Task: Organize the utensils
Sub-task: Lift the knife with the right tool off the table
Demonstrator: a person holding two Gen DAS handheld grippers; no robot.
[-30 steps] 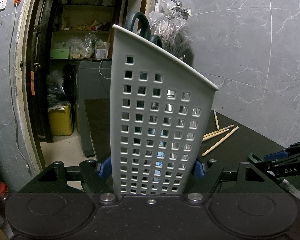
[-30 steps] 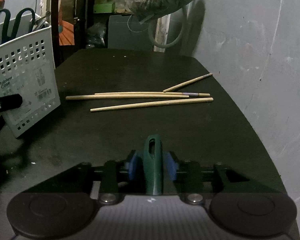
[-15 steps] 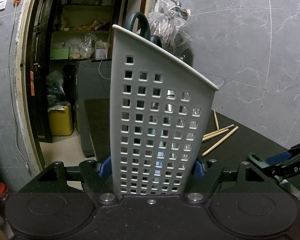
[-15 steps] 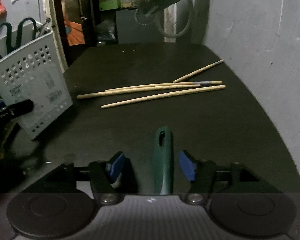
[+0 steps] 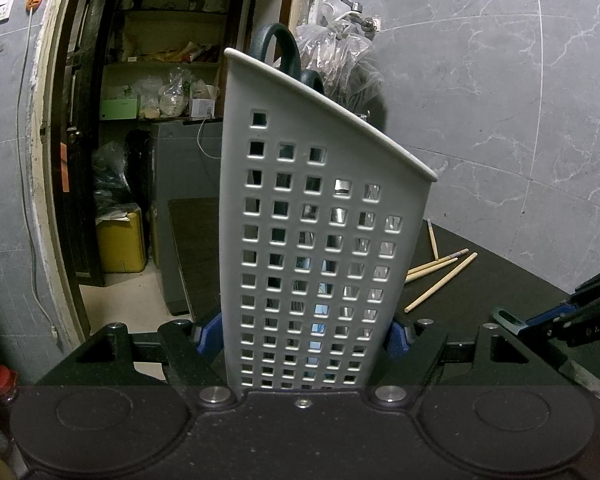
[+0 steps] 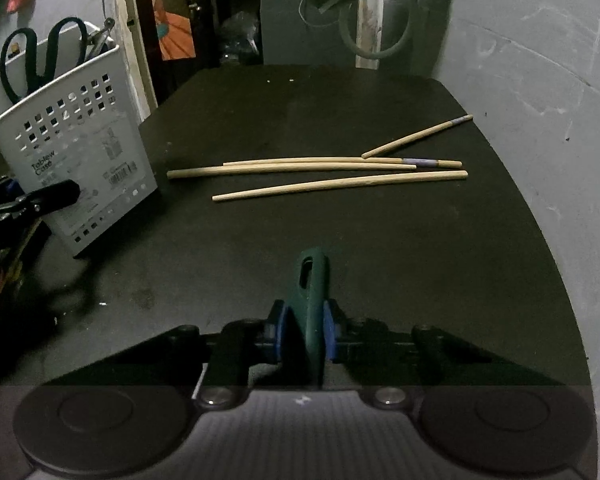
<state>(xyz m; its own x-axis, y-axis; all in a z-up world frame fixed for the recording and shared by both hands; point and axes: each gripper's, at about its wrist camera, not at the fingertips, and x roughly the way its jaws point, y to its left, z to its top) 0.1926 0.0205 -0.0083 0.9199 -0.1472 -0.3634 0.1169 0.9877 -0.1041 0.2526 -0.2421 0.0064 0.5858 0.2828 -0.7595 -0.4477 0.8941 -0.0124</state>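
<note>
The left tool (image 5: 304, 336) clamps the white perforated utensil caddy (image 5: 316, 240), which stands on the bench (image 6: 380, 240). The right tool (image 6: 305, 330) has just closed on a green knife handle (image 6: 314, 304). Four chopsticks (image 6: 320, 166) lie ahead of it.

dim indoor light, fisheye-curved edges, dark vignetted corners, slight blur
</note>
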